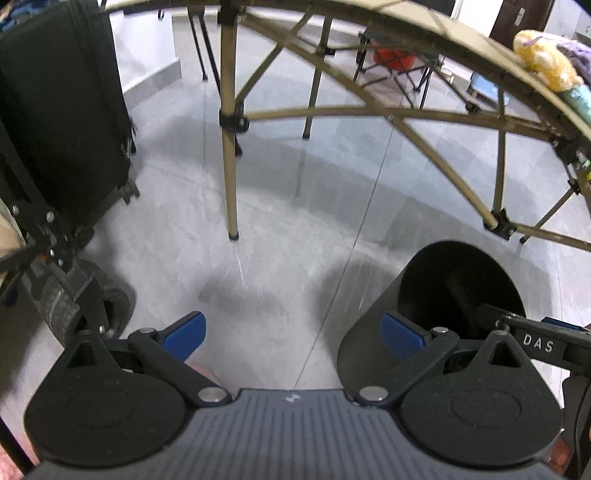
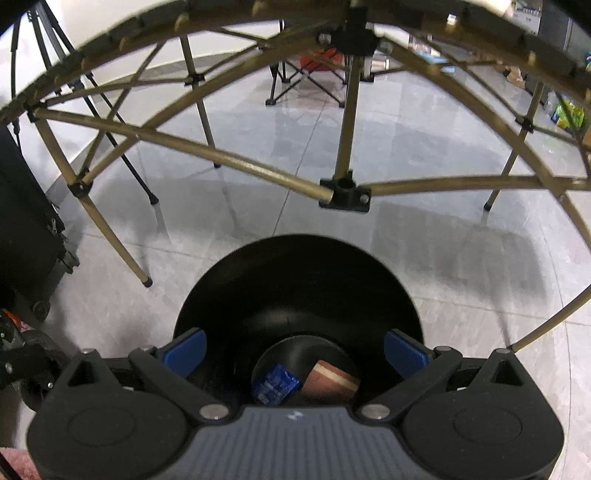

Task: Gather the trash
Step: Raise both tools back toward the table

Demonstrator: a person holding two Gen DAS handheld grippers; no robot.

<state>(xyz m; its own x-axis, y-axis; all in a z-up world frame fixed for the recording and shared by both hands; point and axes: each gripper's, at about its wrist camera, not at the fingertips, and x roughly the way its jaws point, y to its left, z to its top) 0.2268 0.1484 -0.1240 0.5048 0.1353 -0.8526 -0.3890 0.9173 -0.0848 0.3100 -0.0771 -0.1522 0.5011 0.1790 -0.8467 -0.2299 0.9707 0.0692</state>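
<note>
Right tongs [image 2: 293, 352]: spread wide and empty, hanging right over the mouth of the black bin [image 2: 299, 280], looking straight down into it.
Trash in the bin: a blue wrapper [image 2: 274, 384] and a brown-and-cream striped piece [image 2: 332, 382] lie side by side at the bottom, close enough that they may be touching.
Left tongs [image 1: 293, 334]: also wide apart with nothing between them, over bare floor [image 1: 280, 229], the bin [image 1: 436, 291] just to their right, where the right tool's arm reaches into its opening.
Risk at the bin: to my eye it is light and free-standing on smooth tile; a low swing from either tool could clip the rim and tip it, spilling what has been gathered.
Risk between tools: the two sit very near each other at the bin, so a hasty turn could knock them together.
Table frame [image 2: 343, 192]: tan crossbars and legs stand just beyond the bin; lifting carelessly toward the table could catch a bar.
Table top [image 1: 461, 33]: a yellow soft thing [image 1: 543, 59] lies at its edge; I cannot tell whether it is trash, so the wrong thing might get picked.
Further off: a black suitcase [image 1: 62, 110] on the left, a folding chair [image 2: 310, 74] at the back, both well clear.
</note>
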